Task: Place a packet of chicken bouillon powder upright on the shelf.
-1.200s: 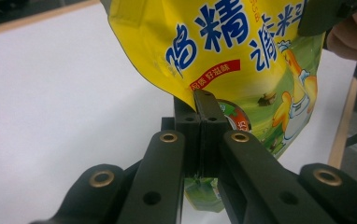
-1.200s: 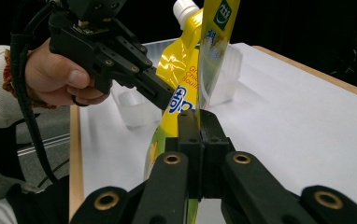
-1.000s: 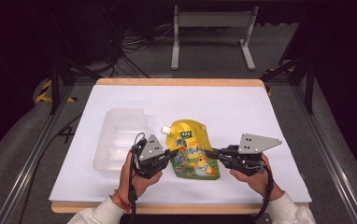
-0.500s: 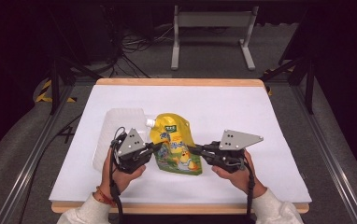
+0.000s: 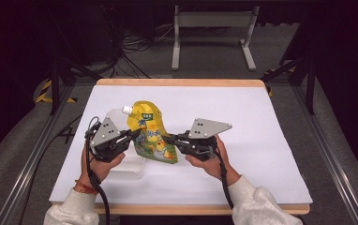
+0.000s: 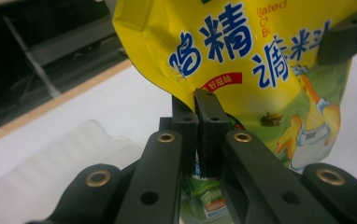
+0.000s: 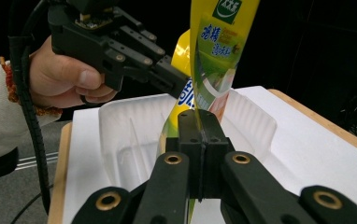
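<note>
A yellow spouted pouch (image 5: 151,133) with blue lettering and a white cap hangs upright above the table, held by both grippers. My left gripper (image 5: 132,134) is shut on the pouch's left edge (image 6: 186,100). My right gripper (image 5: 167,138) is shut on its right edge (image 7: 209,60). In the left gripper view the black fingers (image 6: 209,126) pinch the pouch's seam. A clear plastic tray (image 5: 130,166) lies on the white table under and left of the pouch; in the right gripper view the tray (image 7: 134,126) sits behind the pouch, with the left gripper (image 7: 176,81) gripping the far side.
The white tabletop (image 5: 261,136) has a wooden edge (image 5: 182,82) at the back. A metal stand (image 5: 210,28) and cables lie on the dark floor beyond. Rails run along both sides of the table.
Both grippers have carried the pouch leftward and lifted it more upright, so it now hangs over the clear tray's right part.
</note>
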`<control>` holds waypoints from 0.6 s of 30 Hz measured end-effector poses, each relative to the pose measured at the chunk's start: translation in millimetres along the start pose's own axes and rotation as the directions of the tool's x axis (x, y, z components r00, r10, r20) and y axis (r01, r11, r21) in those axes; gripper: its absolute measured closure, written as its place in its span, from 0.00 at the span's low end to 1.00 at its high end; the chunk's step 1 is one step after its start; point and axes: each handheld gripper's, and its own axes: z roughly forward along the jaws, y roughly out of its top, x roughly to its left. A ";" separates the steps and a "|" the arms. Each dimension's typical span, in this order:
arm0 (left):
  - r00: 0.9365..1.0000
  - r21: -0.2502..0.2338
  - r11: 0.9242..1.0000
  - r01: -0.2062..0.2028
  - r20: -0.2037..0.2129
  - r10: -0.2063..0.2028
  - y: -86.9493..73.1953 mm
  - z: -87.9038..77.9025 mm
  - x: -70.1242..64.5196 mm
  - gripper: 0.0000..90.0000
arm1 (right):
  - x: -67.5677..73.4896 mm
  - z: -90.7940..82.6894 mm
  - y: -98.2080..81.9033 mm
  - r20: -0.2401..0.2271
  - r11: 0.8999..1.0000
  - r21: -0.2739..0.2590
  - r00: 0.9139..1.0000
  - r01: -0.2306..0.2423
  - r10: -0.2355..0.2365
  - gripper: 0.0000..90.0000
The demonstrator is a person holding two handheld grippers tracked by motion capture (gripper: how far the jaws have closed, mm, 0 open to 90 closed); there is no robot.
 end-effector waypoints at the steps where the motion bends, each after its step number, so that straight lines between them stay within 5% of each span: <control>1: 1.000 -0.006 1.000 0.013 -0.001 -0.013 -0.2 -0.5 3.7 0.97 | 0.0 4.4 0.7 -0.003 1.000 0.001 1.000 0.000 0.000 1.00; 18: 0.996 -0.116 0.991 0.064 -0.050 -0.071 -13.9 -9.5 46.1 0.98 | -13.0 58.1 8.0 0.029 0.999 0.032 0.999 0.021 -0.022 1.00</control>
